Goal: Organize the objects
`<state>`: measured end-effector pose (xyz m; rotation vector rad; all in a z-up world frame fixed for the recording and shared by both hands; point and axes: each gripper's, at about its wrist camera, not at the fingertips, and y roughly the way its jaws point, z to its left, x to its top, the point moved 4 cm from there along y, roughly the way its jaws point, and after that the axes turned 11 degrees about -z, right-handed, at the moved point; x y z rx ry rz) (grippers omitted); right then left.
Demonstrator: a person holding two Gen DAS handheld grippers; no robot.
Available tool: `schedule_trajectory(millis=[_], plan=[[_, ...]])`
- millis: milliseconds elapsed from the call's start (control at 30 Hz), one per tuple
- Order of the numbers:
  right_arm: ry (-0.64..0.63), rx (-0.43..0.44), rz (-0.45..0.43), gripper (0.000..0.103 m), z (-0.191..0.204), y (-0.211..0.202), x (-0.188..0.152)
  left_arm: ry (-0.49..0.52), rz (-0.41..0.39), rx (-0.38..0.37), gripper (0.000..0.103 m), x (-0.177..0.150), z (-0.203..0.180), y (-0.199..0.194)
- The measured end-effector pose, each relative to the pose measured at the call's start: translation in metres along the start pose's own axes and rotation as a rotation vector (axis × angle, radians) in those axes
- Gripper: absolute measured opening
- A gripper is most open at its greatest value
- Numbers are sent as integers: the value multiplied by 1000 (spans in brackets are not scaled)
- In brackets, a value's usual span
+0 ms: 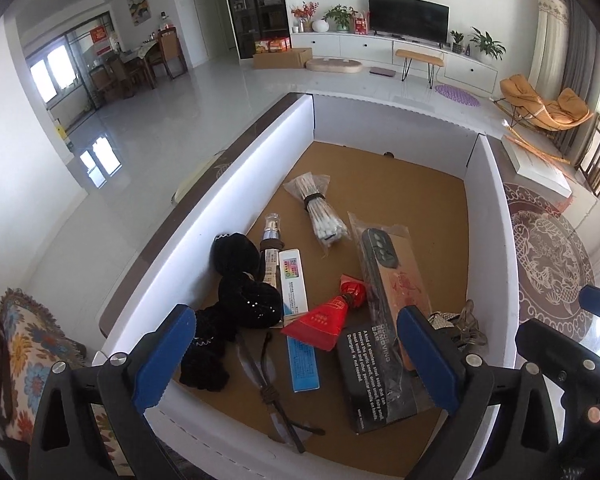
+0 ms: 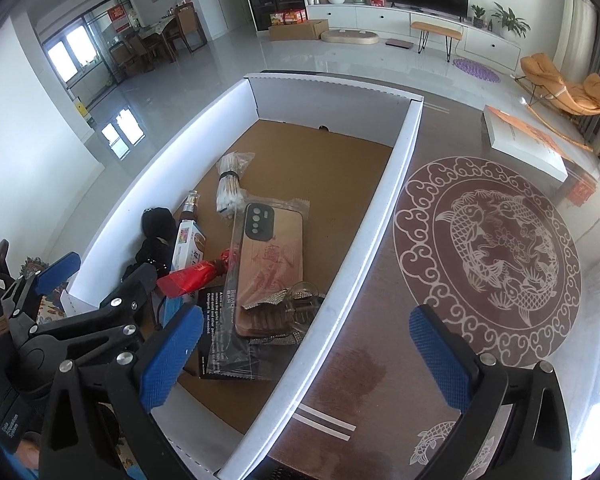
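Note:
A white cardboard box [image 1: 260, 168] with a brown floor holds several items. Among them are a bundle of cotton swabs [image 1: 320, 216], a phone case in a clear sleeve [image 1: 384, 264], a black printed pack [image 1: 376, 376], a red packet [image 1: 332, 316], a slim white-and-blue carton [image 1: 296, 292], black fabric bands [image 1: 236, 292] and a glittery clip [image 1: 460, 328]. My left gripper [image 1: 300, 360] hangs open above the box's near end with nothing between its blue pads. My right gripper [image 2: 306, 356] is open too, straddling the box's right wall [image 2: 380, 208], and holds nothing.
The box sits on a glass-topped table with a round fish pattern [image 2: 496, 248]. A flat white package [image 2: 524, 144] lies at the table's far right. A flowered cushion [image 1: 32, 340] is at the left, and the living-room floor lies beyond.

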<state>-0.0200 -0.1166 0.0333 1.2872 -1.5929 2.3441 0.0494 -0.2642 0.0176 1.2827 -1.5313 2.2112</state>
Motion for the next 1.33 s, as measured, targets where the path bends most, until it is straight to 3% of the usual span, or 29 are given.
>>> schedule_trajectory(millis=[267, 1167, 1333], plan=[[-37, -35, 1, 103, 5, 0, 0, -12, -24, 7, 102, 3, 4, -9], [-61, -19, -8, 103, 21, -11, 1, -67, -41, 48, 102, 6, 23, -16], [-59, -12, -5, 103, 21, -9, 0, -61, -86, 71, 102, 6, 23, -23]])
